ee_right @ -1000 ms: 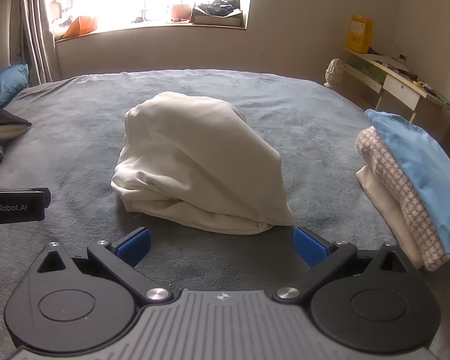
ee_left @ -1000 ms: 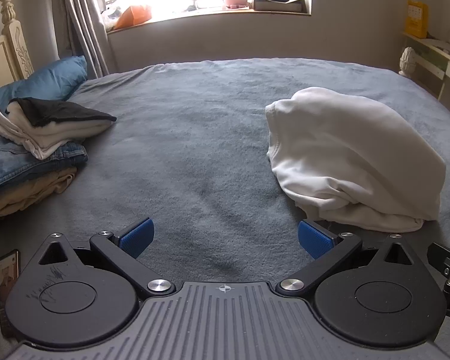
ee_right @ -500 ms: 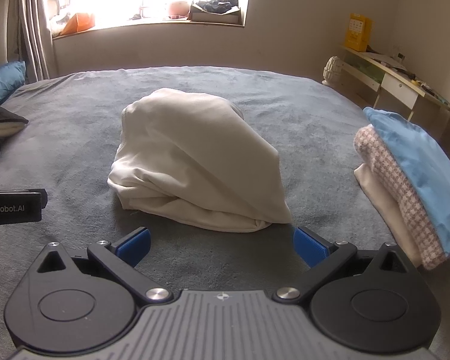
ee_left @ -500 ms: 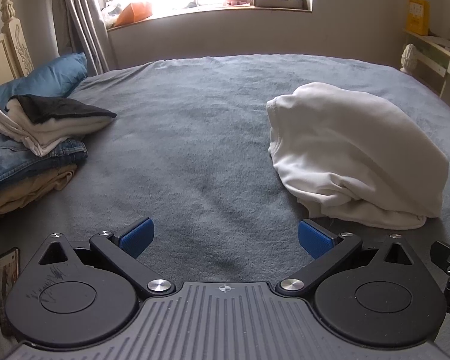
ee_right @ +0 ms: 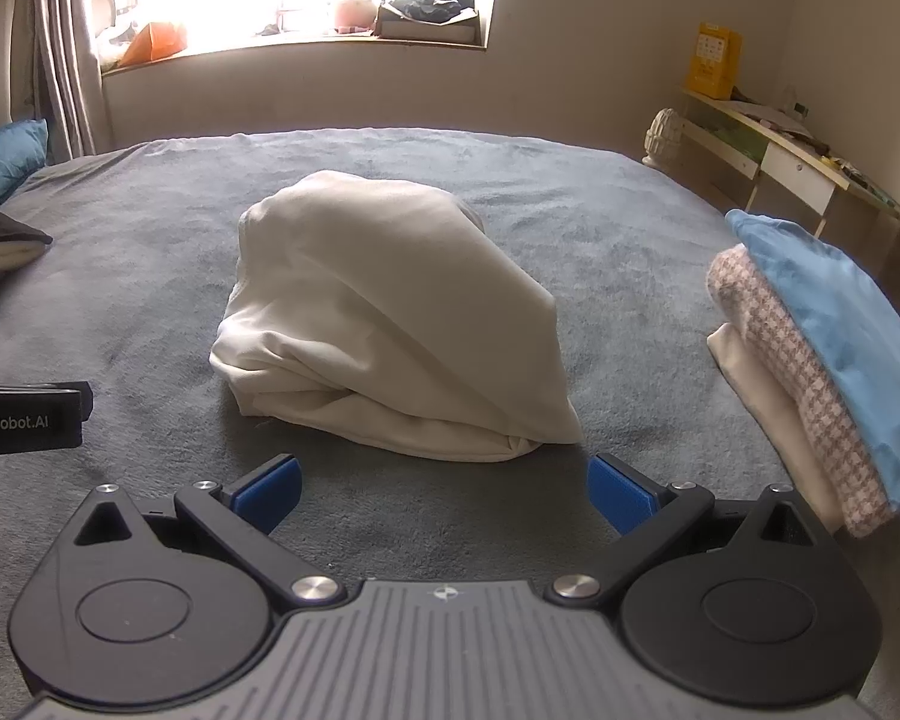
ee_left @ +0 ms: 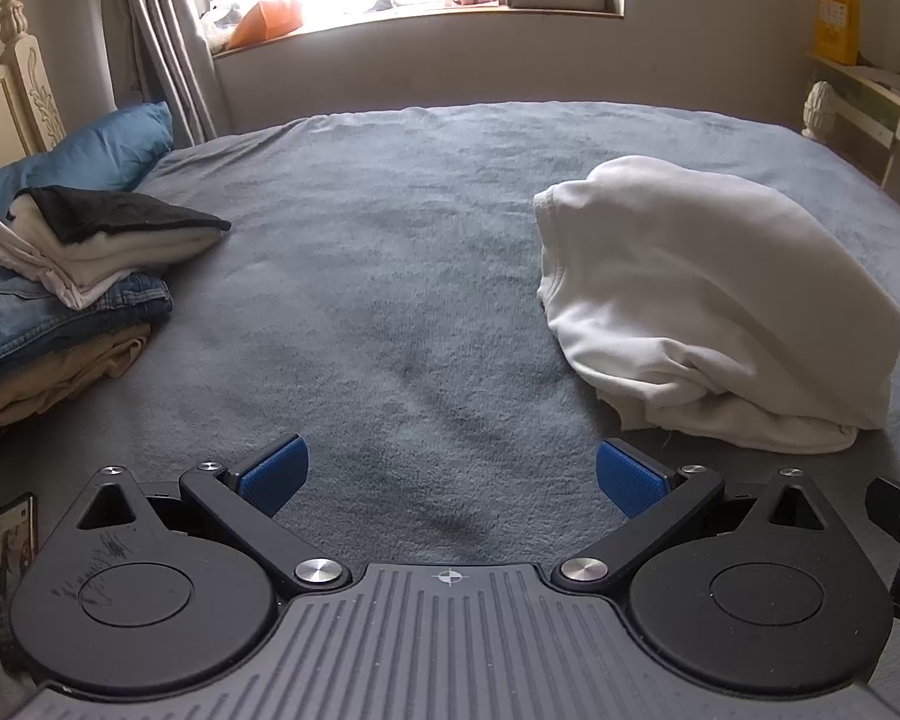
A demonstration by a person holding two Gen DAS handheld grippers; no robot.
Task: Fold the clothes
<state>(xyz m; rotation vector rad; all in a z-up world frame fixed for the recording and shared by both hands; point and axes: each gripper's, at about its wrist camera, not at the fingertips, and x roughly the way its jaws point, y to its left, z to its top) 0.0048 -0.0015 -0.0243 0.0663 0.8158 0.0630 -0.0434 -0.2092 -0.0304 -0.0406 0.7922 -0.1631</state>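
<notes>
A bunched white garment (ee_left: 714,300) (ee_right: 390,324) lies in a heap on the grey bedspread (ee_left: 390,276) (ee_right: 600,276). In the left wrist view it sits ahead and to the right of my left gripper (ee_left: 450,474), which is open with bare bedspread between its blue pads (ee_left: 273,471). My right gripper (ee_right: 444,489) is open too, low over the bed, and the heap lies straight ahead just beyond its blue pads (ee_right: 621,495), not touching them. Neither gripper holds anything.
A stack of folded clothes (ee_left: 60,288), jeans among them, sits at the left by a blue pillow (ee_left: 96,153). Another pile with a blue top piece (ee_right: 822,360) lies at the bed's right edge. A phone (ee_left: 15,564) rests near left. A desk (ee_right: 792,162) stands against the right wall.
Both grippers have tilted slightly, so the white heap sits a little lower in the left view and higher in the right. The garment itself has not moved, and both stay open.
</notes>
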